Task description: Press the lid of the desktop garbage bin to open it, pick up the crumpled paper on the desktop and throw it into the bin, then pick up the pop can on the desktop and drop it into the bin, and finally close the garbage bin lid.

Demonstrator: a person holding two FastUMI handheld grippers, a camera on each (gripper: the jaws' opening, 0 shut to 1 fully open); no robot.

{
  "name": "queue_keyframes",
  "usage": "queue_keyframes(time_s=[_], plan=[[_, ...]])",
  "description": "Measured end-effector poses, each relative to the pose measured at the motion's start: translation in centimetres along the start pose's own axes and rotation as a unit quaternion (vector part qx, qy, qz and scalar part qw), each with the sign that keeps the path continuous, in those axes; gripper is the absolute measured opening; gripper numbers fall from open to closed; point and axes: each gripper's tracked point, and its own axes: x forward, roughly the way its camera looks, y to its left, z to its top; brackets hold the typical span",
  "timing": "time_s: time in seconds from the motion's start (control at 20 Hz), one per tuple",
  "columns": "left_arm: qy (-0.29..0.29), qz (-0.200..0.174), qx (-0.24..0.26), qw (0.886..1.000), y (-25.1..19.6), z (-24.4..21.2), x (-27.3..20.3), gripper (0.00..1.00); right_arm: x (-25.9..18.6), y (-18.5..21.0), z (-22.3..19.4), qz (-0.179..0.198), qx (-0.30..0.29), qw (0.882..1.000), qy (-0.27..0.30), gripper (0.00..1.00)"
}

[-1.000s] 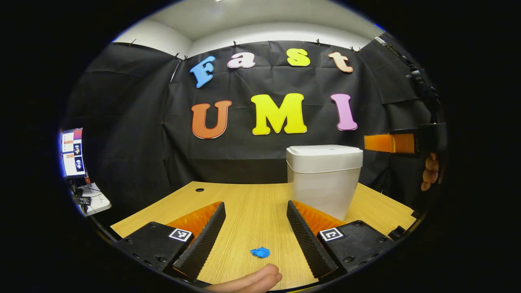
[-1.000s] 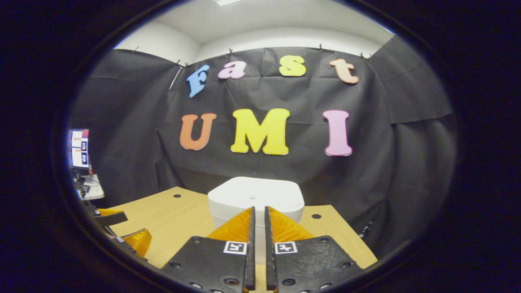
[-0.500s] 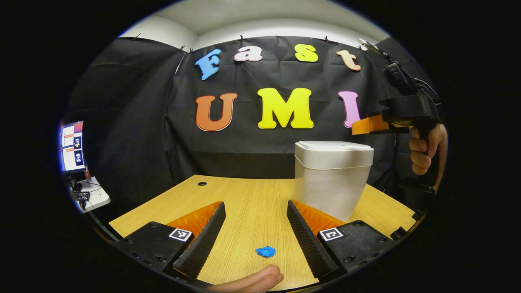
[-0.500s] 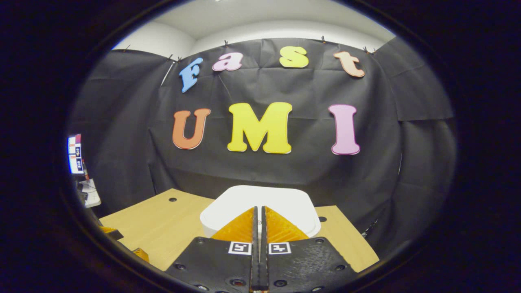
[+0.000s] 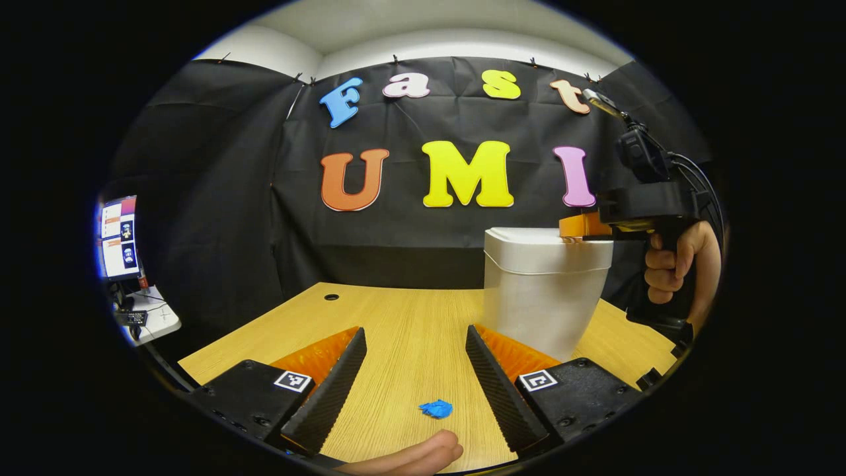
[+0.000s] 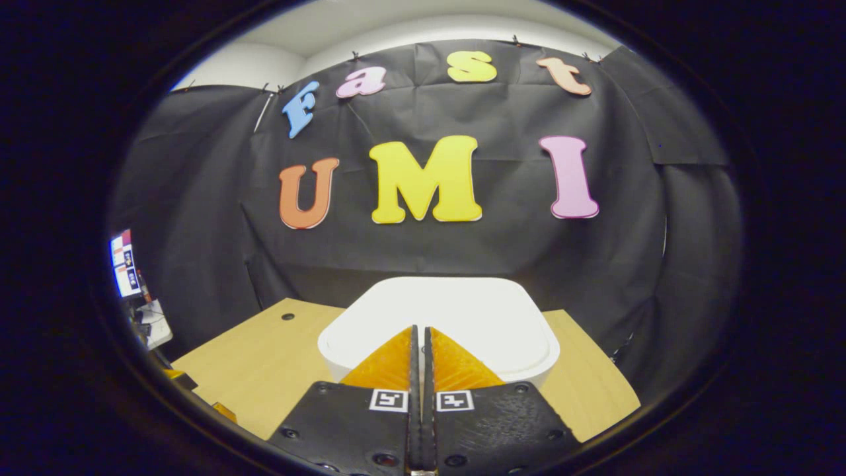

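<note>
No readable text, brand or number is found. Square coded markers are seen on the left hand-held gripper (image 5: pixel 412 354) and the right hand-held gripper (image 6: pixel 420 344); they can't be read.

bin (image 5: pixel 543 297): we see its bottom hidden behind the left gripper (image 5: pixel 415 360)
finger (image 5: pixel 413 456): cut off below the bin

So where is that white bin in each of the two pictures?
Left gripper view: the bin stands right of centre on the table, with the right gripper at its lid.
Right gripper view: the bin's lid sits low in the middle, just beyond the right gripper's shut fingers.
Shared landmark: the round hole in the table, left of the bin.
</note>
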Motion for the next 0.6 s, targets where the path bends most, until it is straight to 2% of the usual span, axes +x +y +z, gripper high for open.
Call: queue_keyframes(time_s=[0.15,0.3,0.5,0.6], plan=[[0.0,0.001,0.001,1.0,0.1,0.0,0.0,0.98,-0.8,0.1,0.1,-0.025,-0.026,0.999,-0.004,0.04],[-0.003,0.003,0.004,1.0,0.4,0.2,0.0,0.98,-3.4,0.0,1.8,-0.032,-0.037,0.998,-0.045,0.02],[0.001,0.007,-0.002,1.0,1.0,-0.1,0.2,0.98,-5.7,1.0,2.8,-0.005,0.003,0.997,-0.075,0.01],[0.003,0.008,-0.002,1.0,1.1,-0.2,0.3,0.98,-7.2,2.5,2.1,0.015,-0.028,0.996,-0.079,0.01]])
